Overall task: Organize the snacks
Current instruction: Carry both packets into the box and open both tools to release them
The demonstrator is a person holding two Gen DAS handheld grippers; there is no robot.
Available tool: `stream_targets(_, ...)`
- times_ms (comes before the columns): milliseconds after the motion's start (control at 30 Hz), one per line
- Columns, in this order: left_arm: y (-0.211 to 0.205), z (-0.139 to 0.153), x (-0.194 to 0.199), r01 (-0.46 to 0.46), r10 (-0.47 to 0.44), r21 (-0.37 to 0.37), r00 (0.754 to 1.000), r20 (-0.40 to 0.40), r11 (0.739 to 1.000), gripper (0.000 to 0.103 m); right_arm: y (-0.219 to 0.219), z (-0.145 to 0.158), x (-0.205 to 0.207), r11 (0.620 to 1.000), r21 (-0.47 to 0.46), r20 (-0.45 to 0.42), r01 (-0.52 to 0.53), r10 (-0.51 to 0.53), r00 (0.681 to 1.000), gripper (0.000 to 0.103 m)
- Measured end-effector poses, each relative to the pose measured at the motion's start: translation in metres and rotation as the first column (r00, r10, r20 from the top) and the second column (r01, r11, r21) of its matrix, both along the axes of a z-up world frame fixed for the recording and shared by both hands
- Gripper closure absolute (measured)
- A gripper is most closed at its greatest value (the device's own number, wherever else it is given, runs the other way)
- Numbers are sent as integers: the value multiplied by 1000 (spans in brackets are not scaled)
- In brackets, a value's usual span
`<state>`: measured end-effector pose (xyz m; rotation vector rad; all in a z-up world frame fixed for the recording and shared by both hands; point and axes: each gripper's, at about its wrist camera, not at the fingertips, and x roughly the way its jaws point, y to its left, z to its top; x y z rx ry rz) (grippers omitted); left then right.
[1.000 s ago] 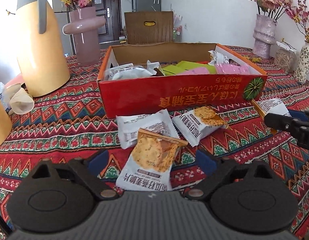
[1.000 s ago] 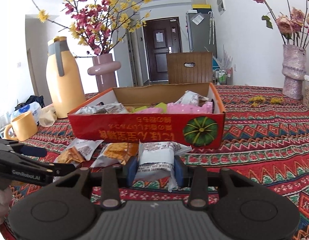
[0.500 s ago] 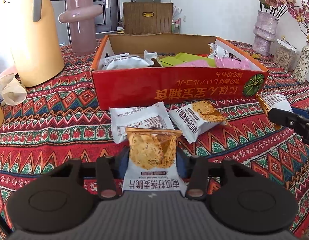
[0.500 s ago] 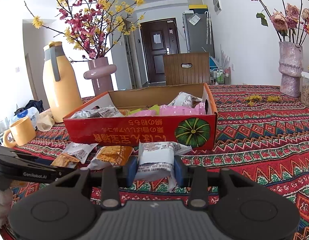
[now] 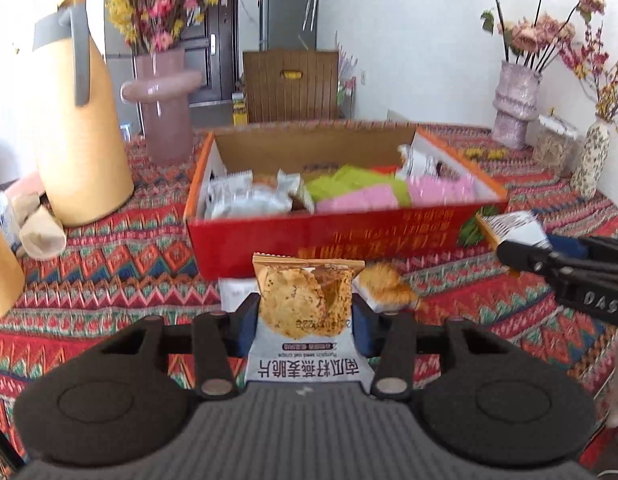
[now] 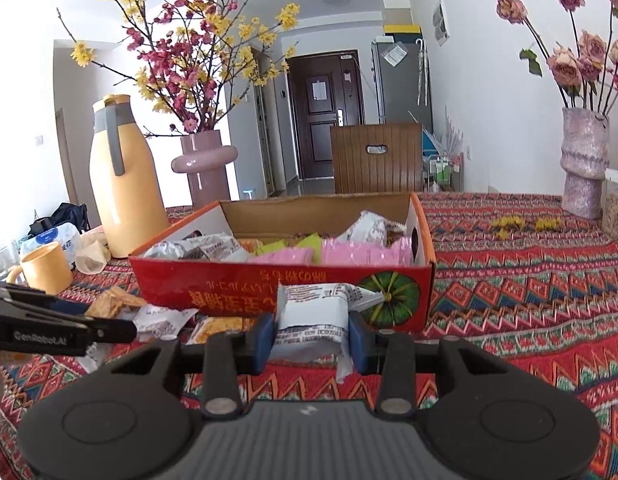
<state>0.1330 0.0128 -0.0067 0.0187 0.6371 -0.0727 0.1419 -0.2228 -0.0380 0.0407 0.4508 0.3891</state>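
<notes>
a: start with the biggest thing.
b: the patterned tablecloth (image 5: 109,264). it runs out of frame on every side, so the table's edges can't be made out. on it stands the red cardboard box (image 5: 341,236), open at the top, printing upside down from here. the left wrist view is blurred, so that printing is unreadable.
a: what's in the box?
b: white wrapped snacks (image 5: 245,200) at the left end, green and pink packets (image 5: 373,192) in the middle and right. they overlap, so a count is not possible.
a: and beside it?
b: a tall yellow jug (image 6: 125,184) with a grey handle, a pink vase (image 6: 205,168) of blossom branches, a yellow mug (image 6: 47,266) near the left edge. another vase (image 6: 583,168) stands far right, its flowers cut off by the frame.
a: loose snacks?
b: a few packets (image 6: 165,318) lie on the cloth just in front of the box, partly hidden behind the grippers.
a: the left gripper?
b: the left gripper (image 5: 305,324) is clamped on an oat crisp packet (image 5: 307,312), blue pads pressing both sides. the packet stands upright, off the cloth, in front of the box's near wall. its lower end is hidden by the gripper body.
a: the right one?
b: the right gripper (image 6: 311,338) is closed on a white snack packet (image 6: 313,316), also in front of the box, near the green pumpkin print (image 6: 393,300). its label is too crumpled to read.
</notes>
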Motion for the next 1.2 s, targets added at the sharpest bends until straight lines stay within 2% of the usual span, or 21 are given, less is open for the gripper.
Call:
stream_targets(233, -6, 31, 18, -10, 10, -4, 997, 79, 1000, 55, 3, 18, 20, 1000, -8, 49, -2, 3, 999, 65)
stream_targets(567, -15, 54, 69, -30, 33, -26, 991, 127, 999, 55, 9, 43, 72, 1000, -24, 98, 11, -8, 995, 65)
stream_targets(833, -12, 51, 109, -61, 65, -34, 988, 142, 998, 55, 21, 46, 117, 1000, -17, 103, 16, -14, 995, 65)
stream_targets(1033, 0, 34, 125, -117, 128, -71, 974, 187, 991, 55, 28, 27, 133, 1000, -24, 82, 16, -14, 997, 65)
stream_targets(1200, 5, 21, 134, -114, 124, -76, 980, 153, 991, 55, 31, 18, 141, 999, -35, 54, 22, -20, 998, 65)
